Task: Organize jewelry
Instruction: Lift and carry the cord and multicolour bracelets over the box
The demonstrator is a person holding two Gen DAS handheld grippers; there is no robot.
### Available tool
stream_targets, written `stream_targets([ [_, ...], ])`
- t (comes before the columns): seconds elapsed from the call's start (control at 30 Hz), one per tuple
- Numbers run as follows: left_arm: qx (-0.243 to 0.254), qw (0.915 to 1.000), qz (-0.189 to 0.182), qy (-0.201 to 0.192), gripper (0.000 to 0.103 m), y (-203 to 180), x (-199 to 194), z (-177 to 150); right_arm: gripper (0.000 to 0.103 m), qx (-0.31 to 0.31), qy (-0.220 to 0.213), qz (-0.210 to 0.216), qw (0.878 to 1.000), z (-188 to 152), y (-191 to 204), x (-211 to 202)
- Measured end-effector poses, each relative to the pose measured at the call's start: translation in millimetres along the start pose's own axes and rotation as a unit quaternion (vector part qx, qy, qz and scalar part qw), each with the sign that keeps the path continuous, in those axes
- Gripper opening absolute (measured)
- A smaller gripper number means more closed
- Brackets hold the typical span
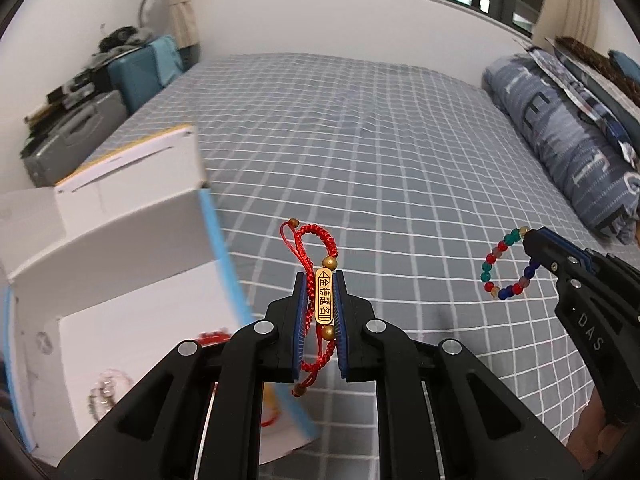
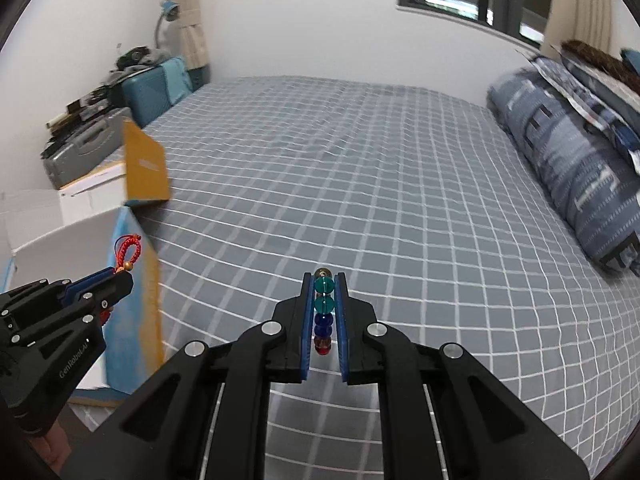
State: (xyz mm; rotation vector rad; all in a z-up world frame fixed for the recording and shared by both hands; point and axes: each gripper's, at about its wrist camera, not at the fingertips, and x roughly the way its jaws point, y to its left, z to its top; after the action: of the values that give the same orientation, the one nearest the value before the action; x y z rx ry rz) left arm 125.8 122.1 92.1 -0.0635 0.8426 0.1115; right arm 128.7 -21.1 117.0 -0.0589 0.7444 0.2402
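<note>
A red cord bracelet is clamped in the left gripper, its gold bar lying along the fingers and its loops trailing above and below them. A bead bracelet is pinched edge-on in the right gripper, the fingers pressed on its beads, the ring hanging free in the air over the bed. An open white box, where other jewelry is dimly seen, lies to the left of both grippers, just beside the left one. The left hand is judged nearer, so the cord bracelet is likely dropped first. Beyond, a folded quilt is seen at the bed's right edge.
</note>
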Motion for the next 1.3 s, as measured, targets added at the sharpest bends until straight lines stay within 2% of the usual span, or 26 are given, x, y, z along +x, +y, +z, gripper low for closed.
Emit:
stream_targets([
  [0.43,-0.071,0.9959,0.051,-0.020,0.013,109.4,-56.0,-11.5,0.009,-0.052,-0.029,0.079,0.995,19.3,115.4,-29.2],
  [0.73,-0.118,0.9871,0.105,-0.027,0.014,174.0,-80.4,-33.5,0.009,-0.094,-0.026,0.133,0.986,16.4,196.0,-31.8],
  [1.0,-0.154,0.9806,0.121,0.005,0.015,208.5,-60.9,-59.1,0.009,-0.122,0.017,0.145,0.982,-0.4,234.4,3.9],
  [1.3,-0.168,0.9767,0.114,0.070,0.015,220.5,-13.2,-72.2,0.009,-0.118,0.085,0.133,0.980,-19.2,239.5,55.7],
])
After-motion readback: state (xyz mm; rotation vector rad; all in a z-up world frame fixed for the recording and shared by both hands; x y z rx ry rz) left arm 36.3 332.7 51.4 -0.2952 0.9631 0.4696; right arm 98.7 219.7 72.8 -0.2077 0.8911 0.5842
